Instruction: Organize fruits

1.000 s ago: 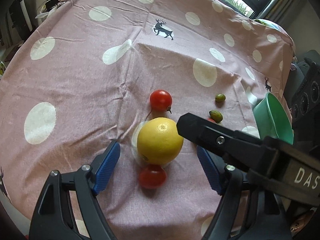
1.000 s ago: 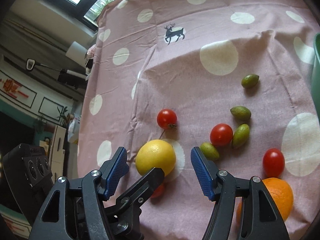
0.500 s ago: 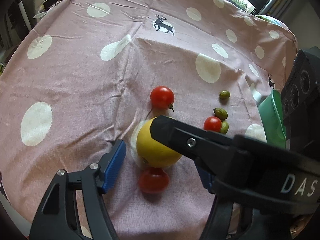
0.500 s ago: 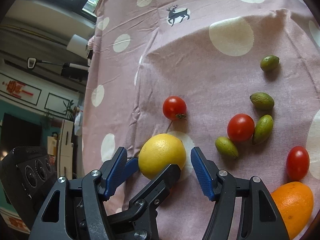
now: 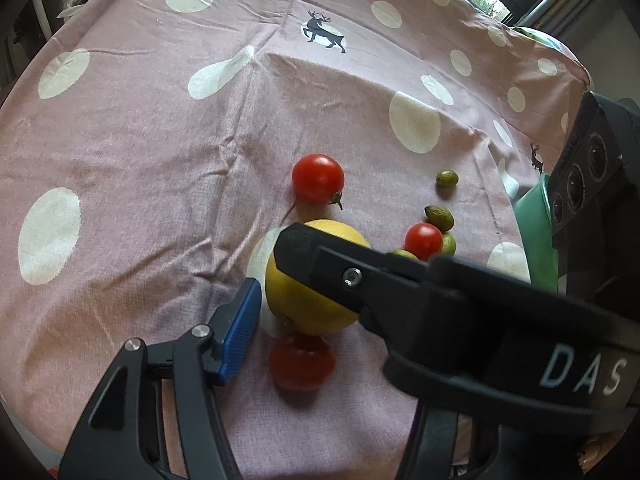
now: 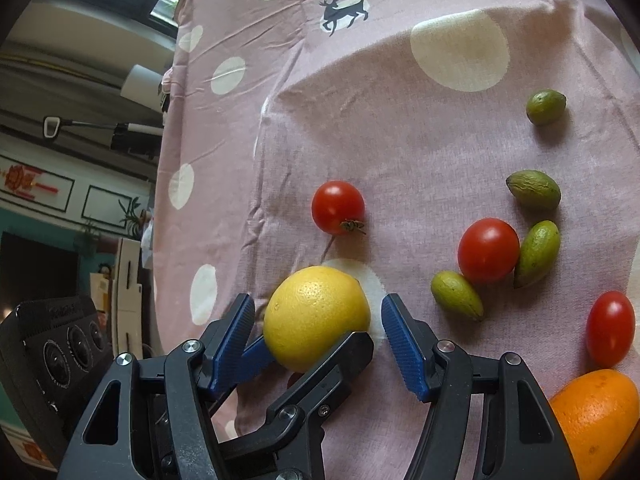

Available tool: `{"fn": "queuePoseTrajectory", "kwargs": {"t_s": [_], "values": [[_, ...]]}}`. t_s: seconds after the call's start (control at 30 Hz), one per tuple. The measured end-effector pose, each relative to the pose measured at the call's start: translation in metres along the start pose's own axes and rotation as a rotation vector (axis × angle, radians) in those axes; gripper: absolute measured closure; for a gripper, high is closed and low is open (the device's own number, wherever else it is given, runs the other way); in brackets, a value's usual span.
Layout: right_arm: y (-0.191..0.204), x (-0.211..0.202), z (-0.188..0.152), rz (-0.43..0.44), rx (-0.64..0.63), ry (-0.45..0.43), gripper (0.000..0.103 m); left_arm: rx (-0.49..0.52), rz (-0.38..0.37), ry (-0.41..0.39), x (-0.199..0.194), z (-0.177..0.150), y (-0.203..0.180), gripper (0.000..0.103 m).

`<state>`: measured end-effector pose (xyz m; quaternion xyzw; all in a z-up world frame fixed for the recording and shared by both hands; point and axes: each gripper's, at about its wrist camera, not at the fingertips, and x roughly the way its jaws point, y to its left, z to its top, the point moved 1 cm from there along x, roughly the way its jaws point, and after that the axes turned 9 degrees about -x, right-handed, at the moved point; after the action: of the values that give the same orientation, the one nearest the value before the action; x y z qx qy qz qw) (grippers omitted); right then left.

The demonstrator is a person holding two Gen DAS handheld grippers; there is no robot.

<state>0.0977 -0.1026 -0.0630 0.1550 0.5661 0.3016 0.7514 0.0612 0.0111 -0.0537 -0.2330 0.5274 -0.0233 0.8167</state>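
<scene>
On the pink white-dotted tablecloth point(image 5: 140, 168), seen from the left wrist, a round yellow citrus fruit point(image 5: 296, 304) sits between the fingers of the left gripper point(image 5: 320, 304). Its jaws have just been closing; the blue pad point(image 5: 240, 328) stands just beside the fruit with a sliver of cloth between, so it is not clenched, and the far pad is hidden. One black finger point(image 5: 320, 256) of the other tongs crosses over the fruit. A red stemmed tomato point(image 5: 318, 178) lies beyond, a blurred red tomato point(image 5: 302, 360) nearer, and a mint-green bowl point(image 5: 536, 232) at the right

From the right wrist, the right gripper point(image 6: 318, 332) is released, its pads flanking the yellow fruit without touching. Right of it lie small green oval fruits point(image 6: 456, 296), more red tomatoes point(image 6: 488, 250) and an orange point(image 6: 592, 420)
</scene>
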Motion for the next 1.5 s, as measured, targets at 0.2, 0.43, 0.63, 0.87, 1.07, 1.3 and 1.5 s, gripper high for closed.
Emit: {"fn": "queuePoseTrajectory", "kwargs": {"t_s": [0.2,0.43,0.63,0.87,1.07,1.3,1.5], "values": [[-0.002,0.002,0.000,0.010,0.006,0.002,0.035,0.005,-0.007,-0.001,0.000,0.000,0.000,0.048],[-0.006,0.002,0.001,0.022,0.018,0.007,0.035,0.012,-0.010,-0.003,0.002,0.000,-0.003,0.050],[-0.006,0.003,0.001,0.031,0.016,0.005,0.042,0.014,-0.011,-0.004,0.002,0.000,-0.003,0.050],[-0.006,0.003,0.000,0.040,0.020,0.001,0.045,0.017,-0.011,-0.007,0.002,0.001,-0.003,0.050],[-0.005,0.002,0.000,0.035,0.018,-0.001,0.045,0.025,-0.019,-0.010,0.001,-0.001,-0.005,0.050],[-0.003,-0.011,-0.001,0.034,-0.001,-0.043,0.045,0.053,-0.037,-0.052,-0.008,-0.002,-0.015,0.050],[-0.002,-0.022,-0.001,0.034,-0.014,-0.076,0.045,0.068,-0.049,-0.082,-0.014,-0.004,-0.022,0.050]]}}
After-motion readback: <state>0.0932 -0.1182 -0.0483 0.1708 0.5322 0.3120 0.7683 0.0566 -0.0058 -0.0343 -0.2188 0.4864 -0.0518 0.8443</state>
